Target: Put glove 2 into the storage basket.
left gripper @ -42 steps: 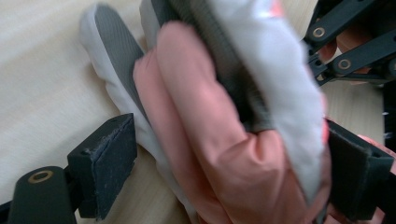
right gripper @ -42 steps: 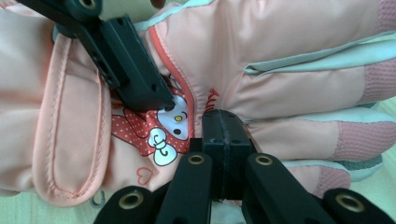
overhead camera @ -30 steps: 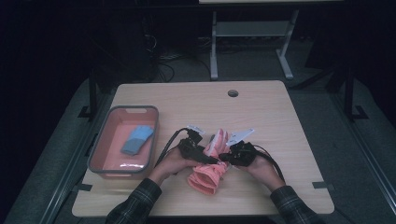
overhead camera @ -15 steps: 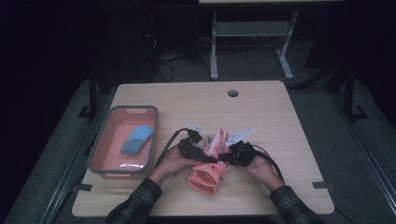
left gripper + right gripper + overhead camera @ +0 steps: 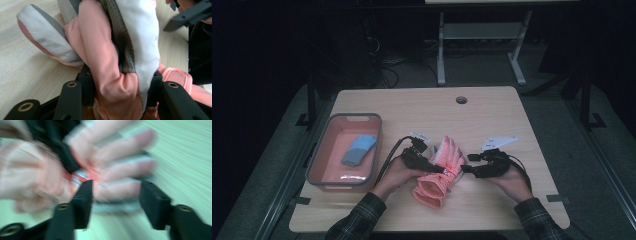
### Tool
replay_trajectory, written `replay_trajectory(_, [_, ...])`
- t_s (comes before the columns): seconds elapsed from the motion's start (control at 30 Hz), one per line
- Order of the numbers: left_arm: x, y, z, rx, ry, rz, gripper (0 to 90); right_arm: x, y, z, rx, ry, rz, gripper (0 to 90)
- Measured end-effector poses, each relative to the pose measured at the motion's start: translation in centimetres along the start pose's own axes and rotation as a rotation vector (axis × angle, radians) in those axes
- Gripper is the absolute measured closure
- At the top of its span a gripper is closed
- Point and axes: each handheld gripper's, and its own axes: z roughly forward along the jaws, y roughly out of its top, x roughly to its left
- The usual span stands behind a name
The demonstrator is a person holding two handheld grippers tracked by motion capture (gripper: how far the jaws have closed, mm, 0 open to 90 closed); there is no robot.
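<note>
Right now a pink-and-white glove (image 5: 441, 172) lies near the front edge of the surface (image 5: 492, 110), about midway along it, cuff toward the person and fingers pointing to the far edge. The left gripper (image 5: 435, 168) has just been closing its jaws, and in the left gripper view they press on a bunched fold of the glove's pink and white fabric (image 5: 120, 75), so it has a hold on the glove. The right gripper (image 5: 466, 169) stands just beside the glove at its right; its jaws have just been opening, and in the blurred right gripper view they stand apart with the glove's fingers (image 5: 120, 187) ahead of them, nothing pinched.

The risk lies in the left grip: it has only a soft fold, not the glove's body, so a pull could let the fabric slide out or drag just one layer. With the right gripper free, nothing steadies the other side, and the glove could twist or flop. A grey-rimmed tray (image 5: 319, 162) with a blue cloth (image 5: 358, 149) sits at the front left corner, well apart.
</note>
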Motion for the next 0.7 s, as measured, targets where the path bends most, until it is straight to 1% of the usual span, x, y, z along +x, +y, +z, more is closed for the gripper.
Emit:
replay_trajectory(0.03, [-0.1, 0.0, -0.1, 0.002, 0.0, 0.005, 55.4, -0.4, -0.4, -0.3, 0.007, -0.036, 0.012, 37.7])
replay_trajectory(0.07, [-0.1, 0.0, -0.2, 0.0, -0.001, 0.004, 55.7, -0.8, -0.9, -0.5, 0.01, -0.069, 0.015, 34.9])
replay_trajectory(0.13, [-0.2, 0.1, -0.3, -0.01, -0.007, -0.003, 56.3, -1.7, -2.0, -0.8, 0.036, -0.126, 0.04, 30.5])
replay_trajectory(0.2, [-0.3, 0.1, -0.5, -0.013, -0.012, -0.002, 56.6, -2.2, -2.7, -0.9, 0.056, -0.157, 0.057, 25.2])
replay_trajectory(0.23, [-0.5, 0.2, -0.6, -0.014, -0.01, 0.004, 56.9, -2.7, -3.3, -0.8, 0.079, -0.206, 0.067, 21.5])
replay_trajectory(0.27, [-0.6, 0.3, -0.8, -0.018, -0.01, 0.008, 56.9, -2.7, -3.3, -0.8, 0.079, -0.206, 0.067, 21.5])
replay_trajectory(0.3, [-0.8, 0.3, -1.0, -0.022, -0.008, 0.014, 57.0, -3.0, -3.5, -0.7, 0.092, -0.227, 0.066, 19.4])
replay_trajectory(0.33, [-0.9, 0.3, -1.2, -0.03, -0.005, 0.019, 57.2, -3.3, -3.6, -0.6, 0.107, -0.245, 0.083, 19.2])
replay_trajectory(0.37, [-1.0, 0.4, -1.4, -0.034, -0.002, 0.02, 57.1, -3.6, -3.8, -0.5, 0.112, -0.248, 0.092, 18.6])
replay_trajectory(0.47, [-1.3, 0.5, -2.1, -0.046, 0.006, 0.034, 57.3, -3.9, -4.0, -0.1, 0.129, -0.276, 0.092, 15.8])
replay_trajectory(0.5, [-1.5, 0.5, -2.4, -0.051, 0.012, 0.039, 57.3, -4.0, -4.1, -0.1, 0.136, -0.283, 0.081, 14.3])
replay_trajectory(0.57, [-1.7, 0.6, -2.9, -0.058, 0.024, 0.048, 57.2, -3.9, -4.3, 0.1, 0.131, -0.298, 0.055, 13.7])
replay_trajectory(0.6, [-1.8, 0.6, -3.2, -0.063, 0.029, 0.05, 57.2, -3.8, -4.4, 0.2, 0.121, -0.292, 0.058, 12.9])
replay_trajectory(0.7, [-2.1, 0.8, -3.8, -0.077, 0.039, 0.056, 57.2, -4.0, -4.6, 0.5, 0.094, -0.291, 0.046, 8.5])
